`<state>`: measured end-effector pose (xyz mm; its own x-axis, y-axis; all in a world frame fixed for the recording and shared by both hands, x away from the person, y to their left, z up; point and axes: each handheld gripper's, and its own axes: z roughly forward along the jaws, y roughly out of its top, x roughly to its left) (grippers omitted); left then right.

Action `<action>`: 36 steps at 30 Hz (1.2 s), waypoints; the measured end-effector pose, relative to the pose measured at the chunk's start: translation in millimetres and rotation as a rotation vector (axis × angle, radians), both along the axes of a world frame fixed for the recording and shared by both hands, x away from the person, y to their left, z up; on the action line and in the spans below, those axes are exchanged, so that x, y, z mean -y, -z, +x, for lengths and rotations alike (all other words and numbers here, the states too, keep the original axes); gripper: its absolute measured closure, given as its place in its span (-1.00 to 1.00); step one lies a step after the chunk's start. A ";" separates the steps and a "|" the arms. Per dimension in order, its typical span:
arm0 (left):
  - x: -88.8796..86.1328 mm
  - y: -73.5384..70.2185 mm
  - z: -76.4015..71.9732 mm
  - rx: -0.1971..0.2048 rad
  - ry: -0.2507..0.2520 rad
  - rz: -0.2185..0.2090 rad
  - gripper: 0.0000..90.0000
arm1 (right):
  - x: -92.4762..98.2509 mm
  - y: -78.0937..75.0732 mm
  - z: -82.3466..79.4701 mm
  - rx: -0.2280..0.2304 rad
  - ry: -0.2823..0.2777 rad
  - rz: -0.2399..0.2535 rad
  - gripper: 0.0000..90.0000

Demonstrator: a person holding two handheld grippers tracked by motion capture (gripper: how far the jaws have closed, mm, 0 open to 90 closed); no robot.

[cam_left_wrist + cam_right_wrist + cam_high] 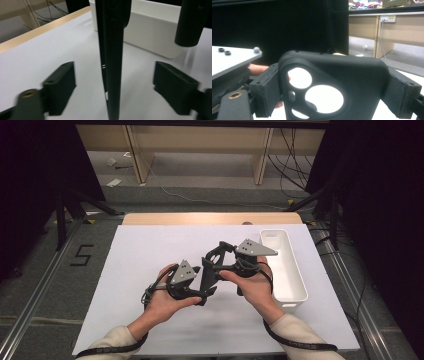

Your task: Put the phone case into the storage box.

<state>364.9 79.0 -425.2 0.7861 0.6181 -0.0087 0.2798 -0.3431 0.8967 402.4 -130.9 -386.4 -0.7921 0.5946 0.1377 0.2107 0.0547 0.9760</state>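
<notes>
Now my right tongs (pixel 212 265) clamp the light, flexible phone case (pixel 332 85) by its edges, left tongs (pixel 113 87) wide around it.

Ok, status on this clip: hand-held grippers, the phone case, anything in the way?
Right hand-held gripper clamped across black phone case. Left hand-held gripper open, case edge-on between its jaws, untouched. White bin off to the right, nothing blocking.
</notes>
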 end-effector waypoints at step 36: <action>-56.9 6.6 -13.6 0.016 -0.040 0.028 -1.00 | 23.2 -10.9 7.9 0.019 0.078 0.014 -0.66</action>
